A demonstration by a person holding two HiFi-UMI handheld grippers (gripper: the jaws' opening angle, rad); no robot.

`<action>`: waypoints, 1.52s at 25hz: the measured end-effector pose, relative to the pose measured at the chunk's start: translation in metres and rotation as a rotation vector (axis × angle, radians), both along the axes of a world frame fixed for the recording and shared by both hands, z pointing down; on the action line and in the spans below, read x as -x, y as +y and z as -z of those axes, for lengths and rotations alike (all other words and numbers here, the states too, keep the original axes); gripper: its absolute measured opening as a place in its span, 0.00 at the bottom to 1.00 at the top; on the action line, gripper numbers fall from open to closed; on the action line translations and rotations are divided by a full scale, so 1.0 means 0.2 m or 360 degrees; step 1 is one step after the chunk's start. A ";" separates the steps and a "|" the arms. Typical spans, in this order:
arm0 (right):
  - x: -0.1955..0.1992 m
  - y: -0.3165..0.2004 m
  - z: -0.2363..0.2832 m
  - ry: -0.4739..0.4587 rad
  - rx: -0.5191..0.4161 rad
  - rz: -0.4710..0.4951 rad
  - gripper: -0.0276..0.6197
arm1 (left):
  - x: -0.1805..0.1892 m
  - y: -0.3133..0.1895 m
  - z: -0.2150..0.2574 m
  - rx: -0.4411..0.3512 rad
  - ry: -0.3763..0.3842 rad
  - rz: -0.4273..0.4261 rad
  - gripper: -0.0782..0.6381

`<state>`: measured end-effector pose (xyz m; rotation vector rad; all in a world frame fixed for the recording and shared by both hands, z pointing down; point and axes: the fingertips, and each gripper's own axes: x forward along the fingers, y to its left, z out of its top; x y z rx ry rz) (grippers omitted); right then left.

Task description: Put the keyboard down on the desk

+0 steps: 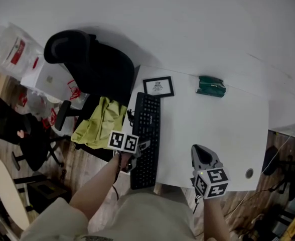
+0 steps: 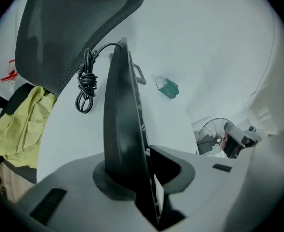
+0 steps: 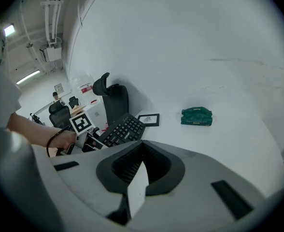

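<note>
The left claw (image 1: 139, 153) is clenched on the near part of the keyboard (image 1: 148, 129). Its jaws close over the keyboard's left long edge, one on the underside and one on the key side. The keyboard lies lengthwise along the left edge of the white table (image 1: 223, 134), keys up. Whether the gripped edge sits flat or slightly raised cannot be told.

The right claw (image 1: 203, 157) hovers to the right of the keyboard's near end, well apart from it. Its jaws are pressed together with nothing between them.

A small black picture frame (image 1: 158, 86) lies just beyond the keyboard's far end. A green packet (image 1: 210, 86) sits further right of the frame, near the wall. The keyboard's coiled black cable (image 2: 85, 88) hangs off its far left corner. To the left of the keyboard stands a black office chair (image 1: 92, 59) with a yellow-green cloth (image 1: 100, 122) draped over its seat.
</note>
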<state>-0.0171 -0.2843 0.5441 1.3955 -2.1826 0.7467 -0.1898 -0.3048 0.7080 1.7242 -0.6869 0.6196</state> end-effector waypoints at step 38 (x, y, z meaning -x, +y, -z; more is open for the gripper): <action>-0.05 -0.04 0.00 -0.0107 0.0012 0.0058 0.08 | 0.20 -0.15 0.04 -0.0450 -0.0723 0.0053 0.65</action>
